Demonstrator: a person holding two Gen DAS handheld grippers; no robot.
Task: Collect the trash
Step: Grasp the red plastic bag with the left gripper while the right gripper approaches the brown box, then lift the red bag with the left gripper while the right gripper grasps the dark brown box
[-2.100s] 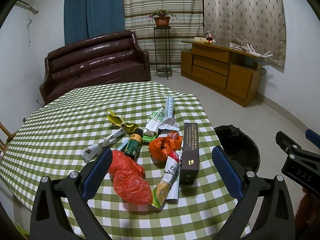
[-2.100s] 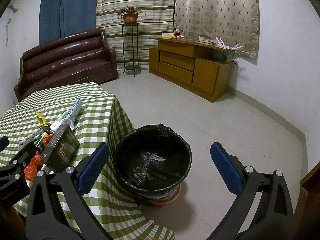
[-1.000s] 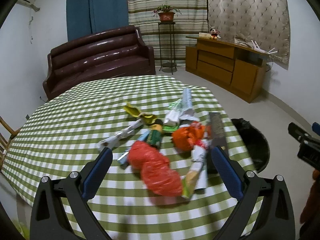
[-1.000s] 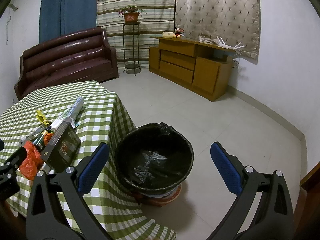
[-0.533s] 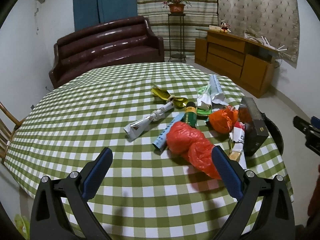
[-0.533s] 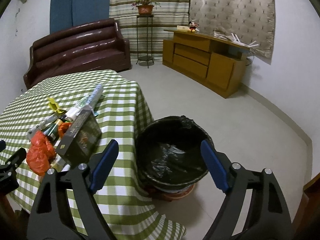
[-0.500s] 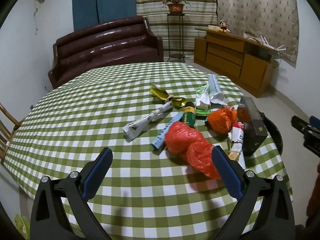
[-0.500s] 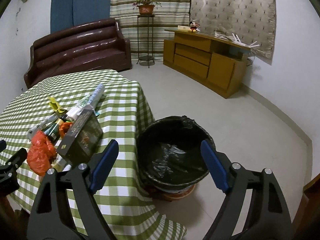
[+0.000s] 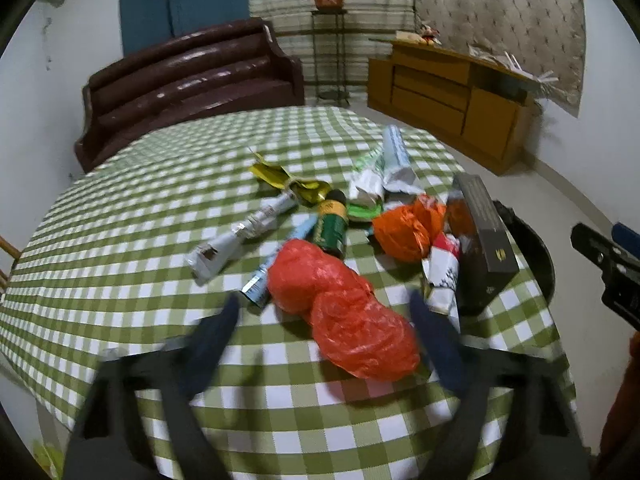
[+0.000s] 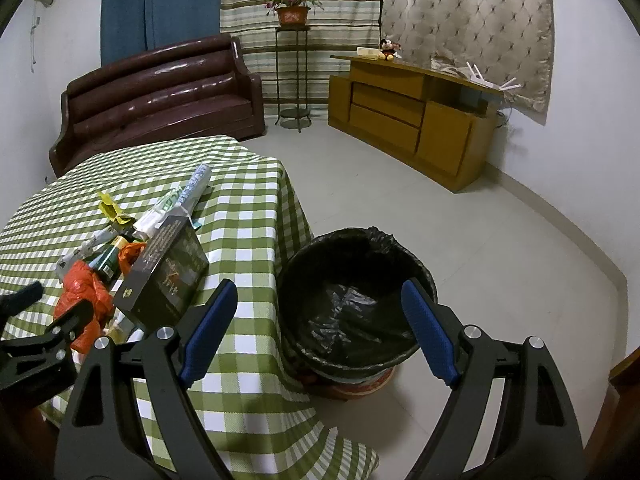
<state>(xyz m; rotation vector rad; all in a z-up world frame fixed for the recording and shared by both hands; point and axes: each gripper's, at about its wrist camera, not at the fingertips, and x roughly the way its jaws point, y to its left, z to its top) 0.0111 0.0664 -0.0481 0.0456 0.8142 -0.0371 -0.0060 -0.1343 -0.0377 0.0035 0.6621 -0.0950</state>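
The left gripper (image 9: 324,312), jaws apart and empty though blurred, hovers low over the tabletop (image 9: 120,240); the red plastic bag (image 9: 340,312) lies just ahead between its fingers, long axis slanting from far-left to near-right, so this gripper is plainly the nearer one; beyond sit a green bottle (image 9: 331,228), an orange bag (image 9: 404,228) and a dark box (image 9: 484,240), whose writing is too small to read; the right gripper (image 10: 316,324), jaws also apart and empty, points at the black-lined trash bin (image 10: 356,304) on the floor beside the tabletop.

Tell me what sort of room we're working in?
Likely a home living room: a sofa, a wooden sideboard, and a table with a checked cloth by a lined bin.
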